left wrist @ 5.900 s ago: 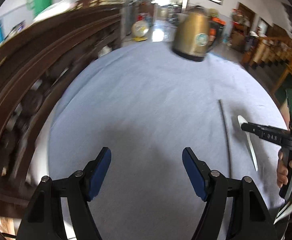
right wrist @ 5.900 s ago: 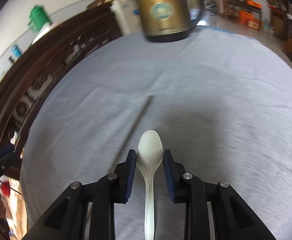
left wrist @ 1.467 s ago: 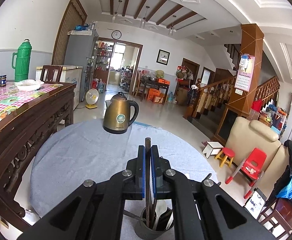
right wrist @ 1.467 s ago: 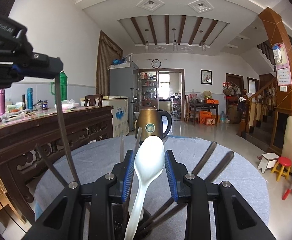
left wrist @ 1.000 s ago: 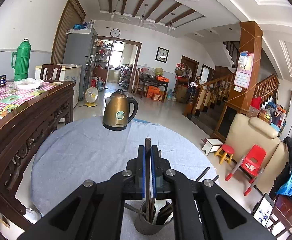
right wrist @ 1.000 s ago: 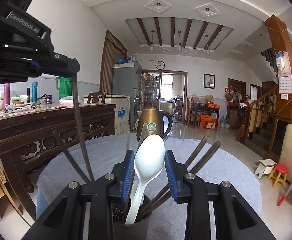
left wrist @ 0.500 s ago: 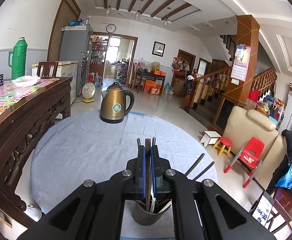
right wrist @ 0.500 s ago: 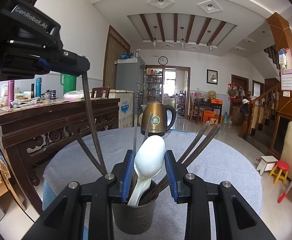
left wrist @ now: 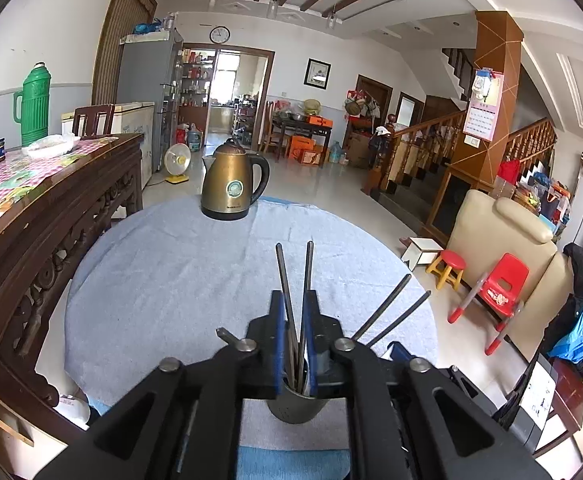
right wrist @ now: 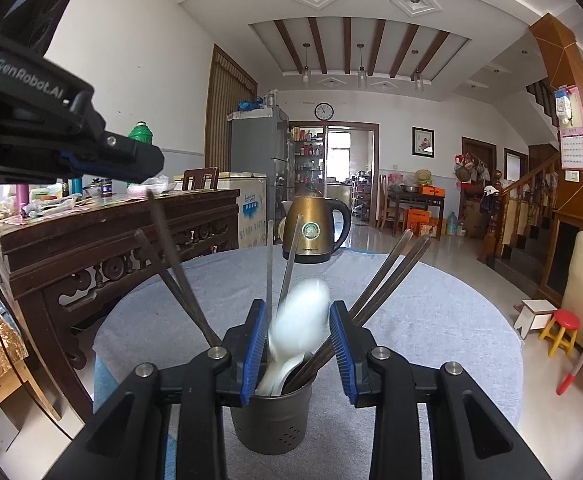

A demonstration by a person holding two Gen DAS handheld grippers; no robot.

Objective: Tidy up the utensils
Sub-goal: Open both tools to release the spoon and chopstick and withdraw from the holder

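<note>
On the round table (left wrist: pixel 163 280), near the kettle (left wrist: pixel 231 188), both loads have just been let go over the utensil holder (right wrist: pixel 271 420). The right gripper (right wrist: pixel 297 344) is opening, its pads clear of the blurred, apparently dropping white spoon (right wrist: pixel 299 316). The left gripper (left wrist: pixel 293 336) is opening too; chopsticks (left wrist: pixel 291 280) stand loosely between its pads, in the holder.

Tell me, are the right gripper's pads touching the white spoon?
Apart. The right wrist view shows the right gripper opening, with gaps between both blue pads and the blurred white spoon, which stands in the utensil cup.
</note>
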